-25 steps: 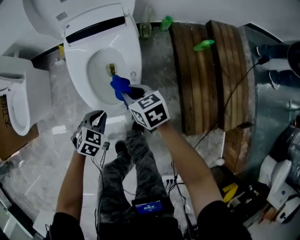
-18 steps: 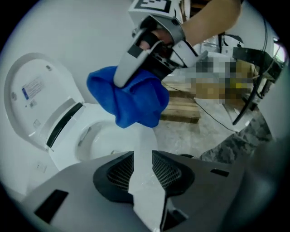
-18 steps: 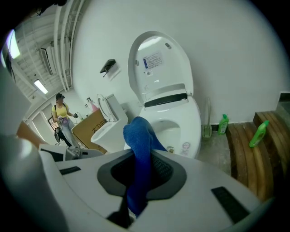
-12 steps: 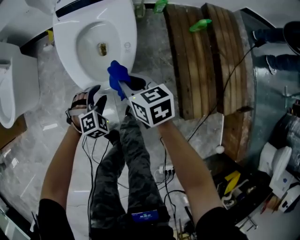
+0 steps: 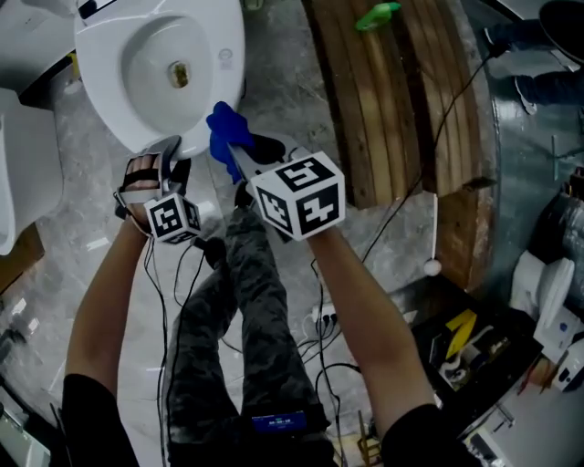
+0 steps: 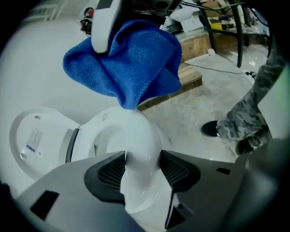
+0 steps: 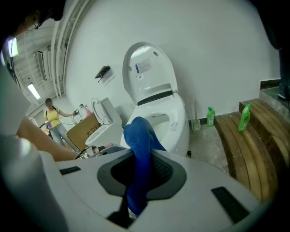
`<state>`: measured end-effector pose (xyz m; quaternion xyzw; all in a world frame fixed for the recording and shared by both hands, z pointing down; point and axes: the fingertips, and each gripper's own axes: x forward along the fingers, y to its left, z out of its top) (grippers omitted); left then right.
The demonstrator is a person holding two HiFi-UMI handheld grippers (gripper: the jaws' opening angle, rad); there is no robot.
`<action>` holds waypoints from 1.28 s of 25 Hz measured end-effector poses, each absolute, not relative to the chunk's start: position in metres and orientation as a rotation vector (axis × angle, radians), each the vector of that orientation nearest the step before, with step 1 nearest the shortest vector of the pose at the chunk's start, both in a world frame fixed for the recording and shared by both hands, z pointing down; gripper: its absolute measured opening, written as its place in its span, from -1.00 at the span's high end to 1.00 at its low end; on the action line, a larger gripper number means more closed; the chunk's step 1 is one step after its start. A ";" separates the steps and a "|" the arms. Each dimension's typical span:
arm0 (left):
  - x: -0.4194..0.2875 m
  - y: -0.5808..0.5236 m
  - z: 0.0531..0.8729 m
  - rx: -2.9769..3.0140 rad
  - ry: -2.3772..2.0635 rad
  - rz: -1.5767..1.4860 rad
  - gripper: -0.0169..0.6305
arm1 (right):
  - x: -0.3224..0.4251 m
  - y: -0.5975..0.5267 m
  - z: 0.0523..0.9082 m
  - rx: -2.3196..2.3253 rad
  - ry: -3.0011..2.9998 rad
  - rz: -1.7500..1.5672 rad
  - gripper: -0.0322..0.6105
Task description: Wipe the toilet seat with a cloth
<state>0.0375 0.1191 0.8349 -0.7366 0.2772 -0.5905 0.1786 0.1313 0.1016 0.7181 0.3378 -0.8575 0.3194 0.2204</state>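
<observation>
- Right gripper (image 5: pixel 233 157): we see it clenched on the blue cloth (image 5: pixel 223 128). In its own view the cloth (image 7: pixel 138 149) runs up between the two jaws, which are pressed together on it, and folds over above them.
- Left gripper (image 5: pixel 167 149): we see it released, its jaws having just been opening. In its own view the pads stand apart (image 6: pixel 142 168), with the front rim of the toilet seat (image 6: pixel 136 136) showing between them. We cannot tell whether they touch it.
- Blue cloth, place: in the head view it sits upper centre, just beside the front right edge of the toilet seat (image 5: pixel 226 55). In the left gripper view it hangs bunched in the upper middle (image 6: pixel 131 63), above the seat. We cannot tell whether it touches the seat.
- Toilet: we see the lid (image 7: pixel 147 72) standing upright and the seat down.
- Grippers: near each other at the front of the bowl, left one lower left of the cloth.
- Surroundings: wooden planks (image 5: pixel 383 100) at upper right with a green bottle (image 5: pixel 377 15) on them, and a second toilet (image 5: pixel 20 169) at the left edge. Camouflage trousers (image 5: pixel 246 301) show below the grippers.
</observation>
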 end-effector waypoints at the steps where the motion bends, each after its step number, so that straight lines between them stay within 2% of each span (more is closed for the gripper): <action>1: 0.039 0.119 0.836 -2.068 0.764 -1.686 0.25 | 0.134 0.102 0.719 0.941 -2.366 0.886 0.74; 10: 0.039 0.120 0.826 -2.140 0.702 -1.705 0.19 | 0.139 0.100 0.718 0.961 -2.353 0.904 0.73; 16: 0.044 0.127 0.765 -2.186 0.702 -1.613 0.21 | 0.143 0.093 0.690 0.963 -2.367 0.884 0.74; 21: 0.041 0.123 0.692 -2.170 0.728 -1.546 0.20 | 0.141 0.088 0.640 0.944 -2.387 0.833 0.74; 32: 0.023 0.078 0.524 -2.106 0.854 -1.432 0.20 | 0.125 0.042 0.473 0.950 -2.525 0.686 0.74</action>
